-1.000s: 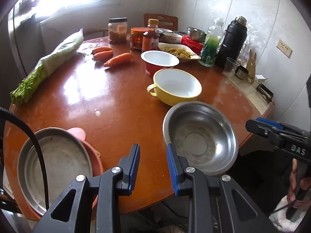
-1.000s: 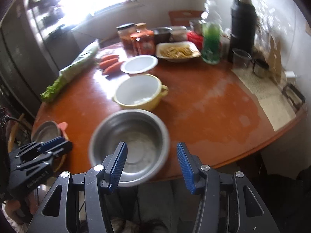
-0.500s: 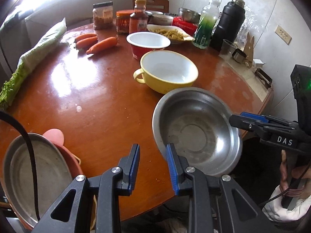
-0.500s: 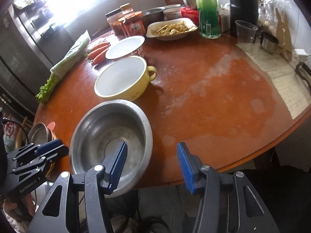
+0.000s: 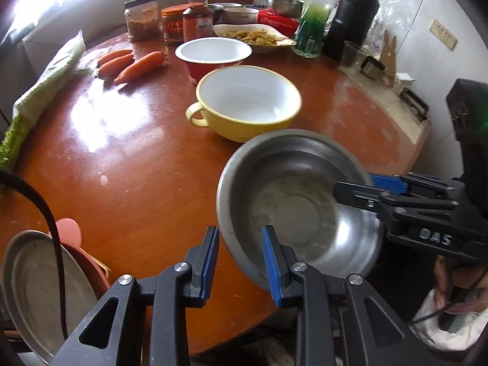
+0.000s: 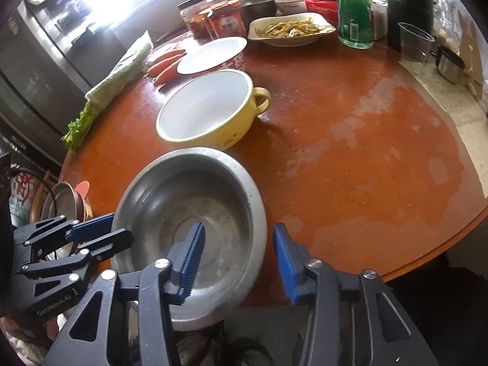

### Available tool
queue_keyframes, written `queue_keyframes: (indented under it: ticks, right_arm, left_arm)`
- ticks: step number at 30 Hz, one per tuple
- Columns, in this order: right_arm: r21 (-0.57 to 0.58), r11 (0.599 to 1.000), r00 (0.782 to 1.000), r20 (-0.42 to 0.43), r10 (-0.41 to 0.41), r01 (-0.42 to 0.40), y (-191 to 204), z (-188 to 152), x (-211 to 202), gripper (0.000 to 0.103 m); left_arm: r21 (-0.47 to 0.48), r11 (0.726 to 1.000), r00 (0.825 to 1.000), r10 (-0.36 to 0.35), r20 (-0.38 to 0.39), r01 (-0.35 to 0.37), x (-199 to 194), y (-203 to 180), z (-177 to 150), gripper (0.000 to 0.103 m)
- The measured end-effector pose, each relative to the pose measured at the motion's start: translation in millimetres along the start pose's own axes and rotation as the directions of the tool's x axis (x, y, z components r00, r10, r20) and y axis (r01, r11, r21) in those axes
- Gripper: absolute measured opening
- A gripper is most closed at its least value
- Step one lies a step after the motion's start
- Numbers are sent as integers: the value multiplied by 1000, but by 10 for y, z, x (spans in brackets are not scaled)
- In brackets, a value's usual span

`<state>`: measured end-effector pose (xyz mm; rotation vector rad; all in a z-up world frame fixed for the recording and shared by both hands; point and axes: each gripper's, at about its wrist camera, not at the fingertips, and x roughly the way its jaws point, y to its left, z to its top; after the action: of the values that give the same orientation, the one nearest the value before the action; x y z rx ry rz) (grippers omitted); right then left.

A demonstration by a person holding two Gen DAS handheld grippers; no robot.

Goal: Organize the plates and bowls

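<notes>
Thin, stiff, slick steel bowl [image 6: 195,222] at tabletop [image 6: 350,158] near edge: right claw [image 6: 238,256] closing astride its rim, left claw [image 5: 241,262] part-open straddling the opposite rim, neither pinching.

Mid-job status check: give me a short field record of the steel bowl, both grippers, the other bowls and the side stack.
steel bowl: at the near table edge, rim straddled by both grippers
right gripper: closing, one finger inside, one outside; pads not yet pressing
left gripper: astride the opposite rim, gap visible
yellow bowl: empty, just behind steel bowl
red bowl: empty, behind yellow bowl
side stack: steel plate on a reddish dish
</notes>
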<state>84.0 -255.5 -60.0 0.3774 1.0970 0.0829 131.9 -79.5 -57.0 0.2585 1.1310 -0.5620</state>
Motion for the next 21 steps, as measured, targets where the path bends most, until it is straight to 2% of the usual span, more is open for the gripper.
queue_keyframes:
  ticks: [3, 7, 11, 14, 17, 21]
  right_arm:
    - [-11, 1000, 1000, -8, -3, 3, 18, -4, 20, 41]
    - [-20, 1000, 1000, -16, -6, 5, 24, -1, 56, 39]
    - [-20, 1000, 1000, -18, 0, 0, 31, -2, 71, 31]
    - [-25, 1000, 1000, -21, 7, -7, 29, -4, 82, 28]
    - [-34, 999, 1000, -24, 5, -6, 33, -2, 85, 27]
    - [-38, 999, 1000, -28, 3, -4, 45, 10, 98, 26]
  left_arm:
    - [-18, 1000, 1000, 19, -5, -19, -13, 49, 4, 29]
    - [-38, 999, 1000, 3, -27, -4, 34, 92, 36, 29]
    - [-31, 999, 999, -13, -50, 12, 112, 58, 68, 29]
    - [-31, 999, 999, 15, -49, -16, 113, 76, 79, 29]
    - [-90, 996, 999, -28, -39, 24, 62, 209, 95, 29]
    - [-86, 995, 997, -54, -57, 49, 95, 200, 108, 29]
